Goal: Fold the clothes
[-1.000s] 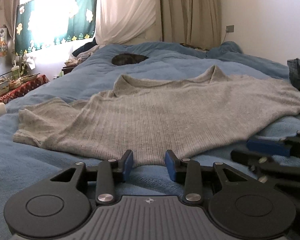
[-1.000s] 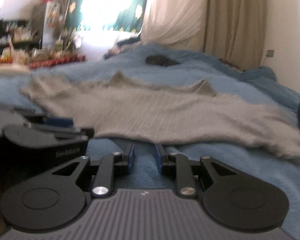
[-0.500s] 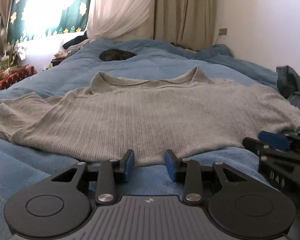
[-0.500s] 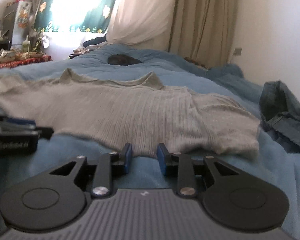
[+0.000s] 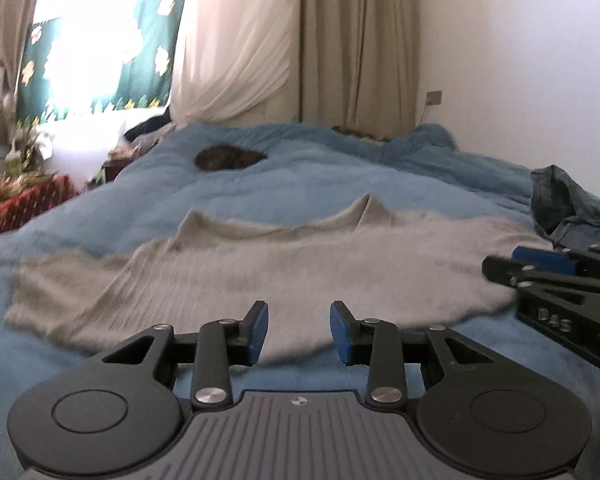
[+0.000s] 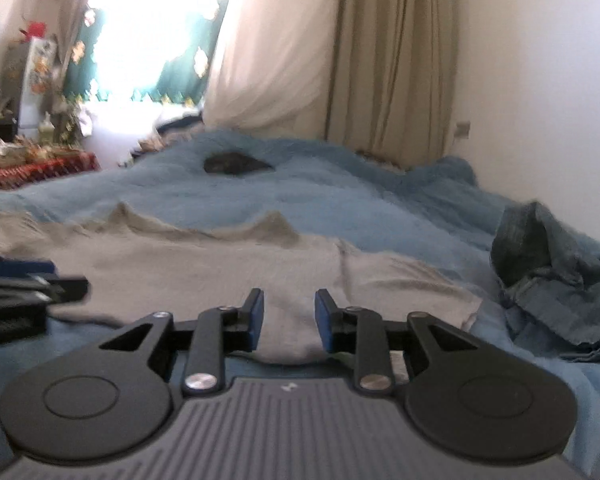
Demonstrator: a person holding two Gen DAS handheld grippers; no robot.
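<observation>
A grey knit sweater [image 5: 284,264] lies spread flat on the blue bedcover [image 5: 300,184], neck away from me; it also shows in the right wrist view [image 6: 204,276]. My left gripper [image 5: 299,330] is open and empty, just above the sweater's near hem, left of its middle. My right gripper [image 6: 289,320] is open and empty over the near hem toward the sweater's right side. The right gripper also shows at the right edge of the left wrist view [image 5: 556,280]. The left gripper shows at the left edge of the right wrist view [image 6: 24,292].
A crumpled dark blue garment [image 6: 548,272] lies on the bed right of the sweater. A dark round object [image 5: 228,158] sits farther up the bed. Curtains [image 5: 300,40] and a bright window stand behind; a cluttered side table [image 5: 16,196] is at the left.
Both grippers have risen and tilted up, so the views show more wall and curtain. Both now sit closer over the sweater's hem. The jaws stay open.
</observation>
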